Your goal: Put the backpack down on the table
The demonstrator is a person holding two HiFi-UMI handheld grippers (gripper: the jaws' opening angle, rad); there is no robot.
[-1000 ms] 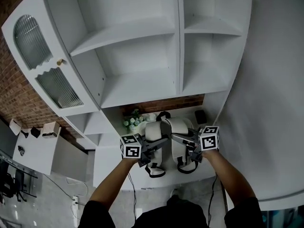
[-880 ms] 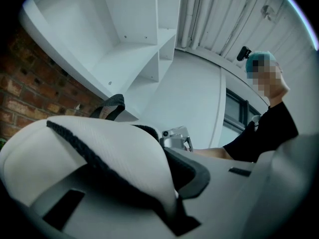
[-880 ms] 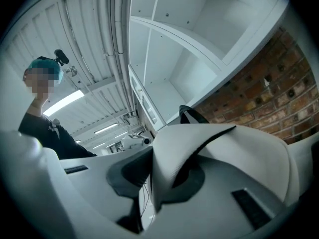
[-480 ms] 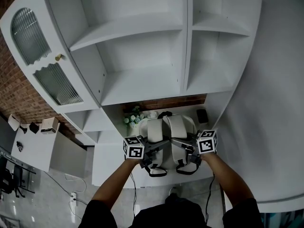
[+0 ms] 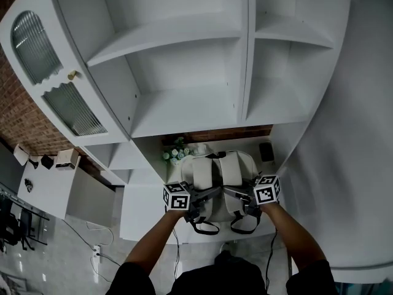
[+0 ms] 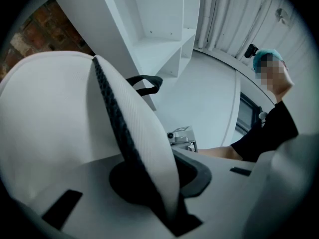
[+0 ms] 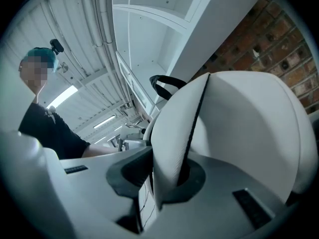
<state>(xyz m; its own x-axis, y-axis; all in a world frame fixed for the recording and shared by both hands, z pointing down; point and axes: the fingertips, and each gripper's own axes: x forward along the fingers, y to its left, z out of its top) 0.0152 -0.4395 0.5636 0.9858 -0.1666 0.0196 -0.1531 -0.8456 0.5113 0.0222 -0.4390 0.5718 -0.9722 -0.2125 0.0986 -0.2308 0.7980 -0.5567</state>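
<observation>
In the head view the left gripper [image 5: 212, 194] and right gripper [image 5: 232, 193] cover the middle of the backpack [image 5: 249, 168], and whether its base rests on the table [image 5: 144, 217] cannot be told. The dark thing [image 5: 266, 151] right of it is too small to name. In the left gripper view the strap [image 6: 134, 128] vanishes between the opening jaws.

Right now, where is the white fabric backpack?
Head view, lower centre: the white fabric backpack is over the white table, below the white shelf unit, with the small green plant just behind its left side.
</observation>
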